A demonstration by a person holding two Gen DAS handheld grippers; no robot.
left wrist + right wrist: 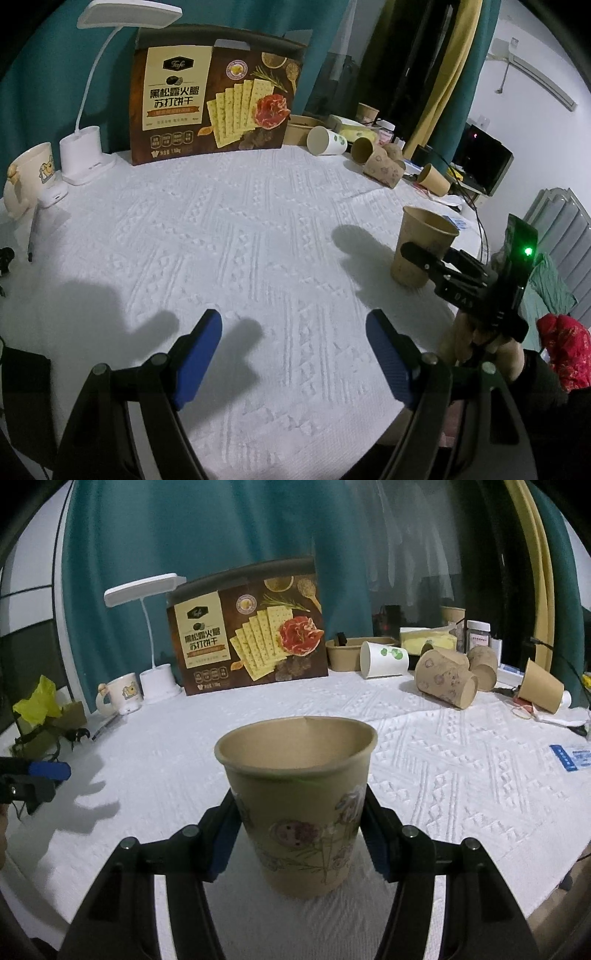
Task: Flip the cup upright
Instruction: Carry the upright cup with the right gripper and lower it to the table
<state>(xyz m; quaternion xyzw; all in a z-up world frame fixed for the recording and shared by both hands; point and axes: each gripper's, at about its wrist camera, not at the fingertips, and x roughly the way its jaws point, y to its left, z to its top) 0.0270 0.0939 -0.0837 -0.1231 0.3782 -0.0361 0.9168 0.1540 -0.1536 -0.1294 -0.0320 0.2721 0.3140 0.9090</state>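
A brown paper cup with a flower print (299, 805) stands upright, mouth up, on the white textured tablecloth (443, 768). My right gripper (300, 823) has a finger on each side of the cup, touching its walls. In the left wrist view the same cup (421, 243) stands at the right with the right gripper (428, 258) around it. My left gripper (293, 350) is open and empty, low over the cloth, well left of the cup.
A large cracker box (247, 627) stands at the back. A white desk lamp (155, 627) and a mug (123, 694) are at the back left. Several paper cups (447, 683) lie on their sides at the back right, with a white cup (382, 659) and bowls.
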